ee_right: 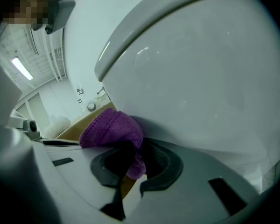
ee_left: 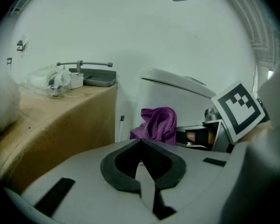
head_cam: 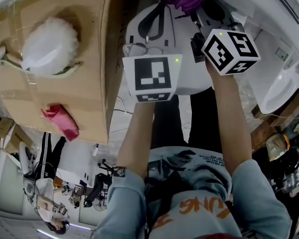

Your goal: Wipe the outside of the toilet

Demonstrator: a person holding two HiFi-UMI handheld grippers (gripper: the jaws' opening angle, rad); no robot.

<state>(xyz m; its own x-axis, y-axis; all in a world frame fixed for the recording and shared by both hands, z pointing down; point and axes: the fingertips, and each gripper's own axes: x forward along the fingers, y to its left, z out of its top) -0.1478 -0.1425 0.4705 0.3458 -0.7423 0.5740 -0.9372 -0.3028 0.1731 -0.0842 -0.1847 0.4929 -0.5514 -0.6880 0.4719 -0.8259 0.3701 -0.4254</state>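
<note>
**Here, the purple cloth is clamped against the toilet**

Over on the person's left stands a large brown cardboard box (head_cam: 84, 83) with a taped, closed top. Nothing of its inside shows. On that top lie a white fluffy bundle (head_cam: 50, 46) and, nearer the box's edge, a crumpled pink cloth (head_cam: 62, 121), the two well apart. The left gripper view shows the far end of the box carrying a clear plastic bag (ee_left: 49, 80) and a flat grey tray-like piece (ee_left: 99, 79).

The purple knitted cloth (ee_right: 112, 129) is pinched in the right gripper (ee_right: 133, 160). Its black jaws are closed on a fold of the cloth, with a tail hanging down between them and the bulk bunched just above the tips. The bunched part lies right against the curved outer wall of the glossy white ceramic toilet (ee_right: 200, 69), under an overhanging rim. Whether it is pressed hard cannot be told.

The left gripper (ee_left: 140, 146) has its jaws drawn together at the tips and nothing sits between them. The cloth is beyond those tips, apart from them, in front of the toilet's white body. In the head view both grippers are side by side over the toilet, with the cloth at the top edge of that view, past the right gripper's marker cube (head_cam: 231, 51).
</note>
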